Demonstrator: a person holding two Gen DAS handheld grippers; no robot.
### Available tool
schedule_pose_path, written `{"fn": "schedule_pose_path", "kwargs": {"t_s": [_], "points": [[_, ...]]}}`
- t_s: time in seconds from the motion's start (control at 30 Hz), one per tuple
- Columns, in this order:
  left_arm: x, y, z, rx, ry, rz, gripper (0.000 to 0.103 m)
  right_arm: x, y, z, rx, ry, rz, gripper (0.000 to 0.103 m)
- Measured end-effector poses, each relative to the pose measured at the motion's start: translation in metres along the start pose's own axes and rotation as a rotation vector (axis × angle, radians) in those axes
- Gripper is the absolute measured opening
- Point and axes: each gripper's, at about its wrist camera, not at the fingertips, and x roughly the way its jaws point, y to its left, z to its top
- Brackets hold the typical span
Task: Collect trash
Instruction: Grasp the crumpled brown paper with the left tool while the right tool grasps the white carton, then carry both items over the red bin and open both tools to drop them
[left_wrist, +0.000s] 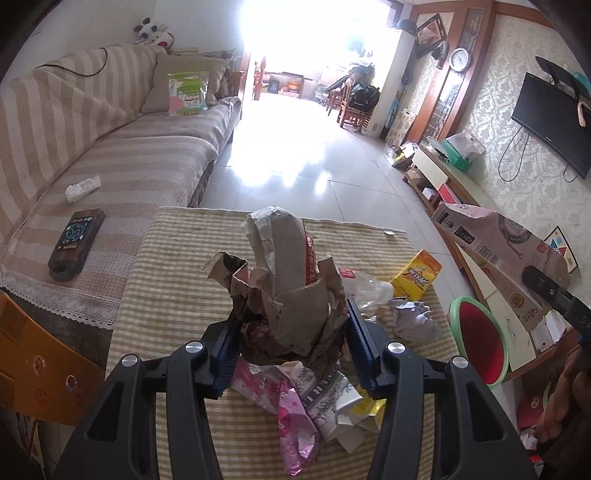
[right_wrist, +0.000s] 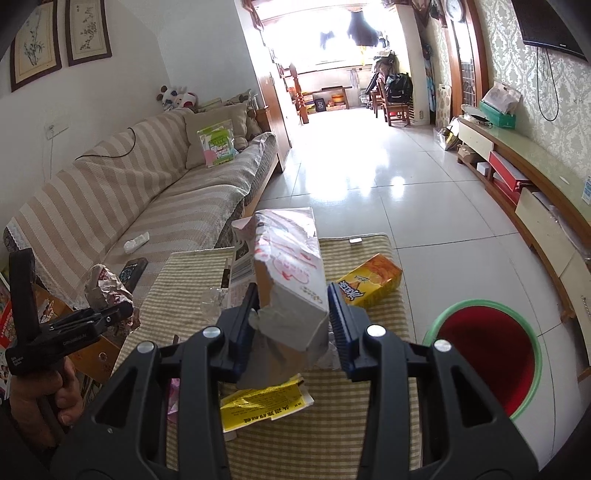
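Living room with pale glossy floor tiles, a sofa (left_wrist: 110, 147) under a beige striped cover along one wall, a wall-mounted television (left_wrist: 550, 122) and round wall clock (left_wrist: 459, 59) opposite above a long low cabinet (right_wrist: 535, 192). Low table covered by a green-and-cream checked cloth (left_wrist: 177, 295). Left gripper (left_wrist: 291, 328): blue-padded jaws clamped on a crumpled brown paper bag (left_wrist: 284, 280) with torn edges, held up off the cloth. Right gripper (right_wrist: 291, 321): jaws pressed on both sides of a torn grey-backed carton (right_wrist: 288, 273) with pink and red print, raised above the table; the outer face, seen from the left wrist camera, bears a barcode and round emblems, lettering too small to read. On the cloth: yellow-orange snack box (right_wrist: 371, 282) with bold Chinese characters, lying on its side near the far right corner; flattened yellow wrapper (right_wrist: 264, 408) with lines of black Chinese print; pink foil wrapper (left_wrist: 291, 417); white printed packet (left_wrist: 328, 398) beside it, partial Latin capitals visible, not legible in full; crumpled white paper ball (left_wrist: 415, 319); clear crushed plastic (left_wrist: 365, 288). Round bin (right_wrist: 487, 354), red interior with green rim, on the floor just beside the table's right edge. On the sofa: dark box (left_wrist: 75, 243) with a teal circular emblem, a white crumpled tissue (left_wrist: 83, 188), a green-and-pink printed bag (left_wrist: 186, 94) against a cushion. Plush toy (left_wrist: 151, 33) on the sofa back.
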Motion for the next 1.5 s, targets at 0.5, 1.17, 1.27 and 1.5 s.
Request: {"fn": "schedule_pose_path", "kwargs": {"t_s": [0.5, 1.17, 1.27, 1.5], "points": [[0.003, -0.114, 0.016, 0.161, -0.016, -0.138, 0.049, -0.040, -0.069, -0.007, 0.112, -0.056, -0.060, 0.037], [0.079, -0.310, -0.013, 0.397, 0.146, -0.379, 0.050, -0.074, -0.228, -0.057, 0.339, -0.079, -0.264, 0.037], [0.090, -0.328, -0.020, 0.410, 0.186, -0.420, 0.050, -0.074, -0.242, -0.066, 0.368, -0.072, -0.277, 0.037], [0.112, -0.356, -0.035, 0.432, 0.233, -0.435, 0.051, -0.069, -0.268, -0.084, 0.402, -0.038, -0.290, 0.037]]}}
